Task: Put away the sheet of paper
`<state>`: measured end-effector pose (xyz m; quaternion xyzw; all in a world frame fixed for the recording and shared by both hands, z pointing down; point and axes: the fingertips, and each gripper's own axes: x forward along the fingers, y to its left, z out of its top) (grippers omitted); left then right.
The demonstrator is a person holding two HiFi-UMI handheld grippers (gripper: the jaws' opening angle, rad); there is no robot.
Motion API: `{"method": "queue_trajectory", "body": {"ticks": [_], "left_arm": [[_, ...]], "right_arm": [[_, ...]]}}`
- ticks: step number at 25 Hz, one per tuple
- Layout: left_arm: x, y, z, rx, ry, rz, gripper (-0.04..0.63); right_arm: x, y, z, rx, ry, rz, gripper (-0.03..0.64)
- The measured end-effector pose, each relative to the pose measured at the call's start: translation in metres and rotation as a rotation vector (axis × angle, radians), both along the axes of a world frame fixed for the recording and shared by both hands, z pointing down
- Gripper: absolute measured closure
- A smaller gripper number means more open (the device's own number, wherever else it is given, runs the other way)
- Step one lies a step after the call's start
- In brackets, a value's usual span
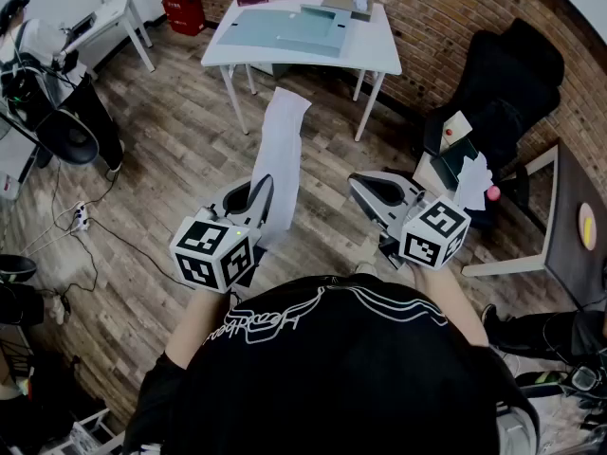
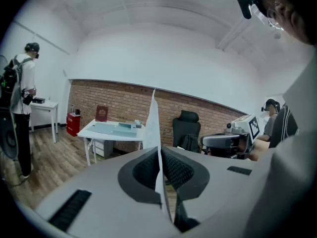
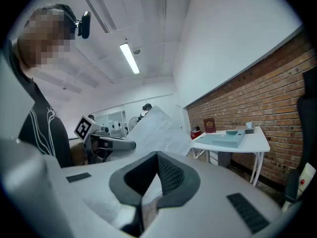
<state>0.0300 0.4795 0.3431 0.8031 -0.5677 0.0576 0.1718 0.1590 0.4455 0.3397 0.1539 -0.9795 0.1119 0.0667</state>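
Your left gripper point(image 2: 159, 151) is clamped on the sheet of paper point(image 1: 283, 131), pinching it along one short edge only. Your right gripper point(image 3: 157, 155) has its jaws pressed together with nothing between them, and hangs beside the left one, apart from the sheet. Both are well short of the white table point(image 1: 377, 53), on your side of it, over the wood floor point(image 1: 180, 150). The sheet stands out from the left jaws with its free end reaching toward the table's near edge without touching it.

The main risk is that single pinch. Most of the sheet is unsupported, so it will likely flop or swing as you walk to the table. A quick move could fold it over or work it loose from the pads. If it drops to the floor in front of the table, picking up a flat sheet with these jaws will be hard.

The free end will reach the table first. If it comes in low, it could catch the near edge and buckle. Come in above the tabletop and lay it toward the pale blue tray point(image 1: 285, 31) on the table, if that is where it belongs.

Your right jaws must open before they can steady the loose end.
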Motion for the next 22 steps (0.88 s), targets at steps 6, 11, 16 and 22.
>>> {"method": "queue_trajectory", "body": {"ticks": [6, 11, 16, 22], "left_arm": [[-0.007, -0.007, 0.009, -0.014, 0.012, -0.01, 0.565], [-0.008, -0.026, 0.014, -0.031, 0.005, -0.016, 0.565], [-0.014, -0.057, 0.018, -0.058, -0.022, -0.024, 0.565], [-0.037, -0.126, 0.039, -0.119, -0.029, -0.052, 0.565]], "right_arm": [[0.001, -0.002, 0.014, -0.026, 0.023, 0.002, 0.615], [0.006, -0.02, 0.02, -0.045, 0.018, 0.01, 0.614], [0.006, -0.062, 0.035, -0.085, 0.015, 0.048, 0.614], [-0.015, -0.135, 0.059, -0.149, -0.007, 0.035, 0.614]]}}
